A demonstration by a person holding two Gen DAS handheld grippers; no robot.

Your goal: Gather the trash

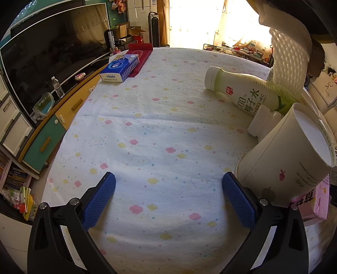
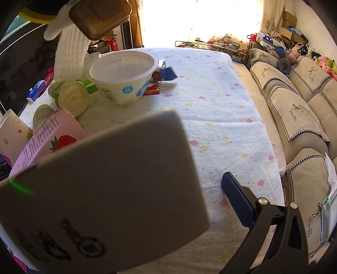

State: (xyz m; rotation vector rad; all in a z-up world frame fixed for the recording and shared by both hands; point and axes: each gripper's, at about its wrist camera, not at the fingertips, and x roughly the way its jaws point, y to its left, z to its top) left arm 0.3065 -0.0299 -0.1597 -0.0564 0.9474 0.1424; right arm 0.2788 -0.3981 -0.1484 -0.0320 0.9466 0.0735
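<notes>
My left gripper [image 1: 168, 185] is open and empty, low over the flowered tablecloth [image 1: 160, 126]. To its right lies trash: a tipped white paper cup [image 1: 288, 156], a white coconut-water bottle [image 1: 244, 88] on its side, a small white bottle [image 1: 263, 124] and a pink carton [image 1: 316, 202]. In the right wrist view a grey box [image 2: 101, 189] fills the left side and hides my right gripper's left finger; only the right blue finger [image 2: 238, 200] shows. Beyond stand a white tub [image 2: 124, 75], a pink strawberry carton [image 2: 52, 139], lying bottles [image 2: 71, 97] and red and blue wrappers [image 2: 164, 78].
A blue Vinda tissue pack [image 1: 120, 67] and a red box [image 1: 139, 54] lie at the table's far left. A TV [image 1: 52, 52] and cabinet [image 1: 42, 130] stand left. A beige sofa [image 2: 299, 118] runs along the right. A gloved hand holds a brown tray [image 2: 99, 16] and foam net [image 1: 288, 61] above.
</notes>
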